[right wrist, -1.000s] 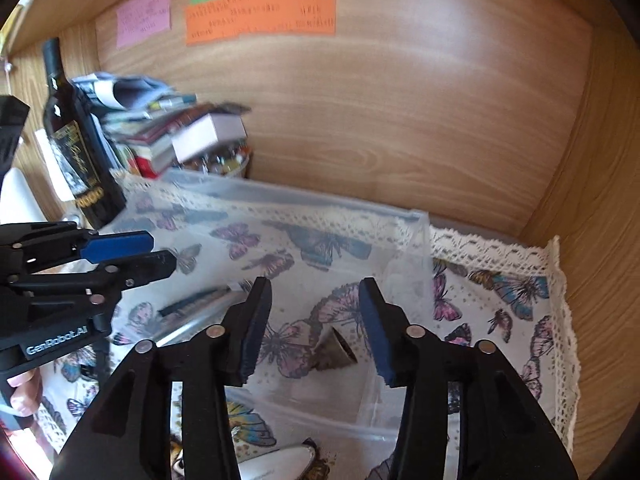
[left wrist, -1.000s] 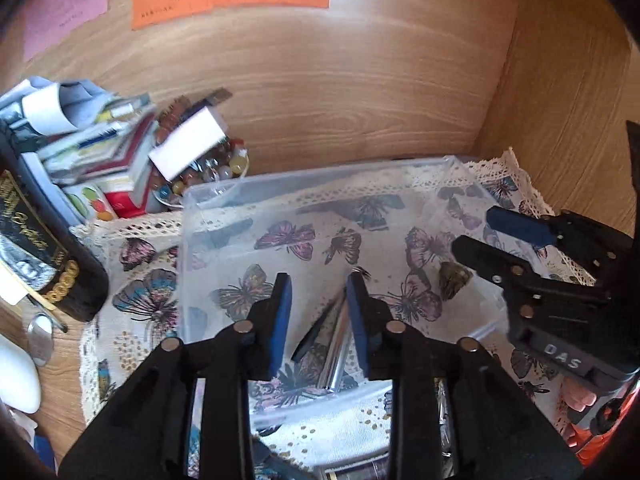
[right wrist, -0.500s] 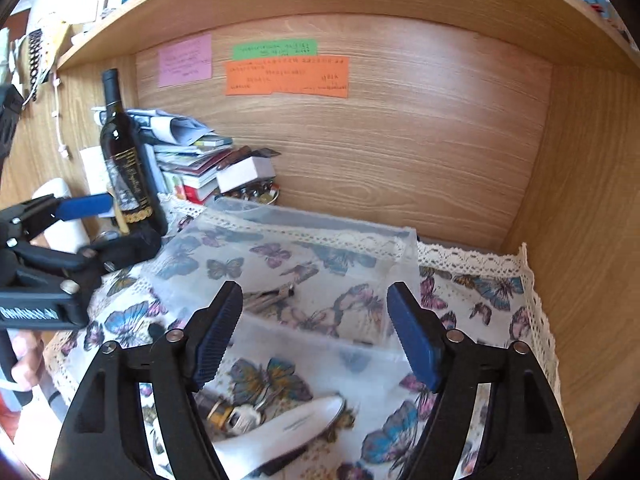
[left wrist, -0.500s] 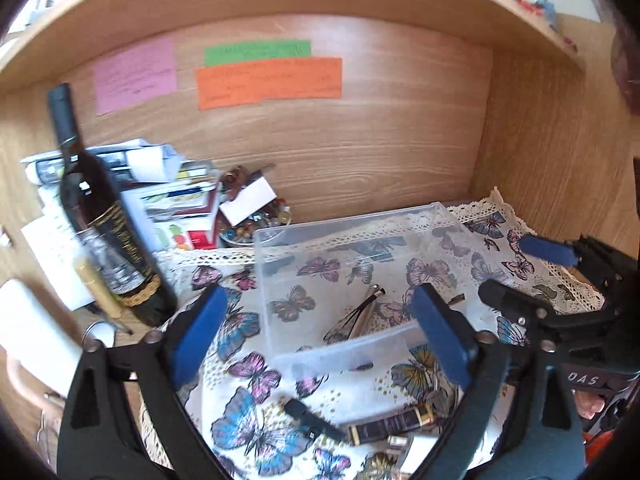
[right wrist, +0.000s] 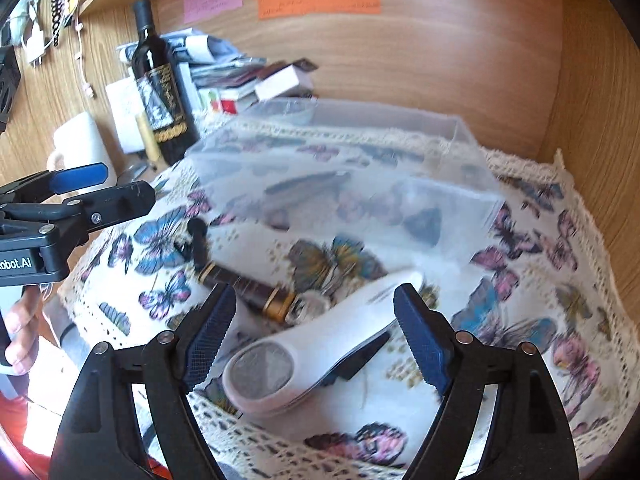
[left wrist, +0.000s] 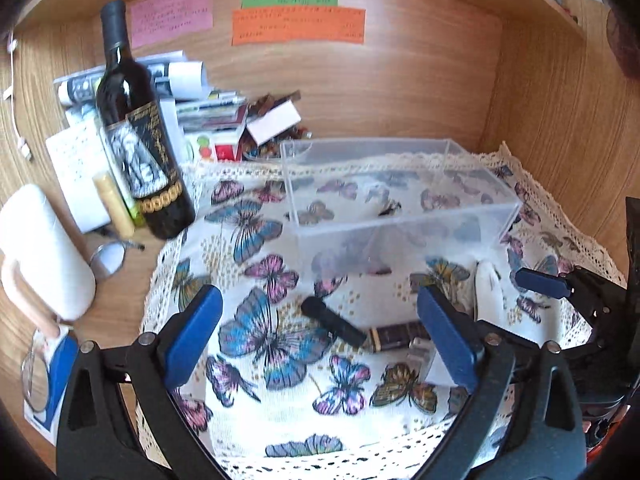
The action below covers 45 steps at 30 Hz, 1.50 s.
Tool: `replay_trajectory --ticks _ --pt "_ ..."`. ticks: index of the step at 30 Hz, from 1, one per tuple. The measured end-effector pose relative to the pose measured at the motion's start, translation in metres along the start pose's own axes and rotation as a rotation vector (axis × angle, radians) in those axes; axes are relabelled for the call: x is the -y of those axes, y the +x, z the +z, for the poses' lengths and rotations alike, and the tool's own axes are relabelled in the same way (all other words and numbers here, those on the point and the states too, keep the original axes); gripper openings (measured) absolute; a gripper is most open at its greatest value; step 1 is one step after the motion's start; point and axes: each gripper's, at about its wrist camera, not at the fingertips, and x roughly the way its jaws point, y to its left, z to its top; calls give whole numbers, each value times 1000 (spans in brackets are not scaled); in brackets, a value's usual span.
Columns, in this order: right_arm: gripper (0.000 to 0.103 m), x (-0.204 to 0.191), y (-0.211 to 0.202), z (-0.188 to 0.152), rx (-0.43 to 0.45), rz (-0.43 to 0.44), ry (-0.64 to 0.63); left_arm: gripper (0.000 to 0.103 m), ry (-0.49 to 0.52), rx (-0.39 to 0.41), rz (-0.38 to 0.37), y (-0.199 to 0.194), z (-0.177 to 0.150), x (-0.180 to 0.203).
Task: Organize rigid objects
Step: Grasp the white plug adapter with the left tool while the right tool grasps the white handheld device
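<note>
At 9 o'clock a wine bottle (left wrist: pixel 138 128) stands off the butterfly cloth (left wrist: pixel 276 364). The left gripper (left wrist: pixel 320 336) gapes wide, holding nothing, over a black cap (left wrist: pixel 332 326). At 12 o'clock sits the clear box (left wrist: pixel 400 188). At 3 o'clock the right gripper (right wrist: pixel 316 336) spreads wide above the white handle (right wrist: pixel 320 344).

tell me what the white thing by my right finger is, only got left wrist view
observer: The right wrist view shows a long white handheld device with a round grey mesh face, lying on the butterfly cloth.
operator: right tongs on it
observer: No, the right tongs are open, one finger on each side of the device.
operator: brown tube behind my finger, what's that end like
observer: The brown tube has a second gold band there, next to a small silvery piece too blurred to identify.
</note>
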Motion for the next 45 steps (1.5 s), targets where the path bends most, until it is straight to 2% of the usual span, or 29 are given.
replay_trajectory --ticks 6,13,16,19,22,28,36,38,41,45 --pt "83 -8 5 -19 -26 22 3 99 17 -40 15 3 -28 2" --pt "81 3 5 -36 -58 -13 30 99 34 -59 -4 5 -42 12" --pt "66 10 2 -40 -61 -20 49 99 43 -69 -36 6 -44 20" --pt "60 18 -5 -44 -56 -20 69 99 64 -78 -71 9 -46 32" --pt "44 25 -10 -47 -56 -9 84 99 70 -94 -113 14 -48 42" --pt "43 39 -12 -54 -49 -44 124 98 80 -134 -154 28 -50 59" --pt "44 29 -5 -55 -10 -105 87 85 69 -160 -169 45 -47 73" --pt "42 28 -6 -56 -1 -113 83 83 66 -171 -172 51 -46 75" --pt "40 32 -9 -58 8 -95 97 70 54 -197 -183 59 -46 77" --pt "40 40 -19 -59 36 -79 132 61 55 -190 -174 61 -46 78"
